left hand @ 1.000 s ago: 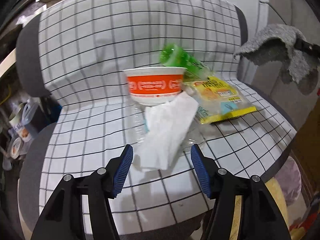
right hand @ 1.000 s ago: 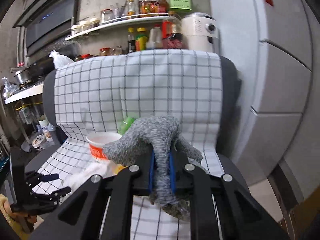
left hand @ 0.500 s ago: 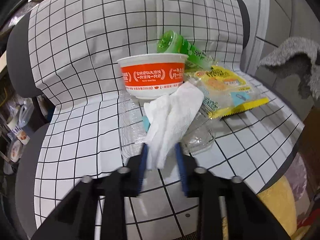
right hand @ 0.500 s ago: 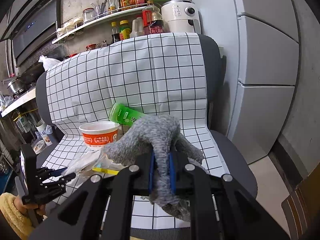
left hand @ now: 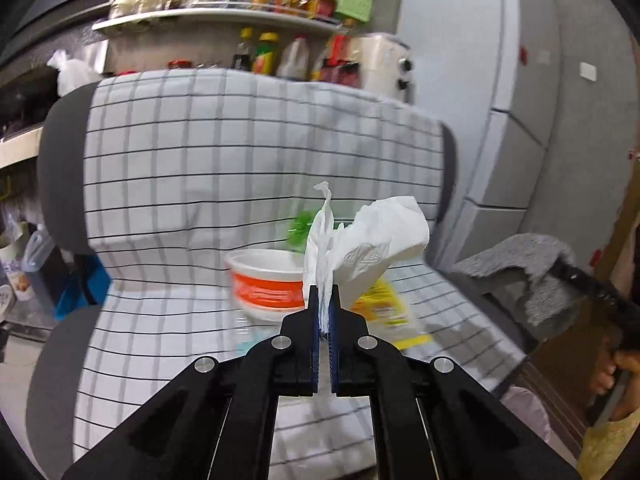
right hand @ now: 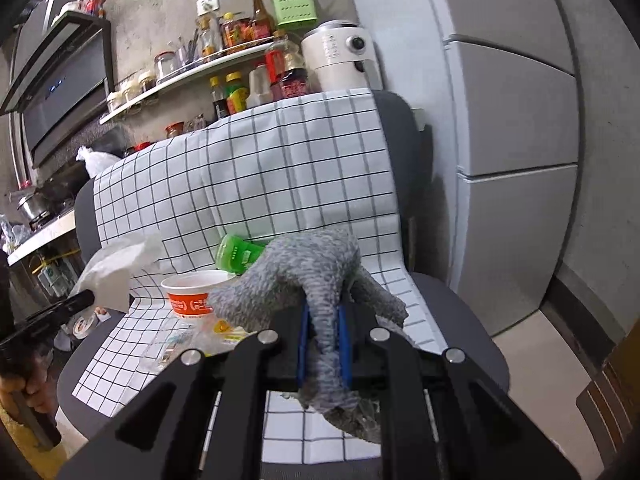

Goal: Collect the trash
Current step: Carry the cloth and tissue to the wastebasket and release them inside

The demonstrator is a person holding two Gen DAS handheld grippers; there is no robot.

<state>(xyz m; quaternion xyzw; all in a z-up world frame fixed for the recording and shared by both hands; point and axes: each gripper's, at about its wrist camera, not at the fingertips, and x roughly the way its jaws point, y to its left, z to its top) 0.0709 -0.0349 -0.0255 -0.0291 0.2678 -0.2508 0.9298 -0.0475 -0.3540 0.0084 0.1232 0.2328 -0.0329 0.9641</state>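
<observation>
Over on the left, the left gripper (left hand: 325,306) was raised clear of the chair seat, level and pointing toward the backrest, its blue-padded jaws pinched tight on a crumpled white tissue (left hand: 362,242) that stood up above the fingertips and flopped over to the right. In the right wrist view the same gripper (right hand: 82,303) showed as a dark bar coming in from the left edge, with the tissue (right hand: 116,270) billowing off its tip and the person's left hand (right hand: 28,386) wrapped around the handle low down. Beneath and beyond it, on the checked cloth (right hand: 256,184) draped over the grey chair (right hand: 452,312), sat the rest of the litter: an orange-and-white paper bowl (right hand: 192,294) upright on the seat, a clear plastic wrapper (right hand: 168,346) lying in front of it, a yellow snack packet (left hand: 380,306) just to its right, and a green bottle (right hand: 238,254) lying on its side behind the bowl against the backrest. Farther right, the right gripper (right hand: 323,344) was held above the seat's right front part, its jaws clamped on a grey knitted cloth (right hand: 304,276) that bunched up over the fingers and hung down between them.
</observation>
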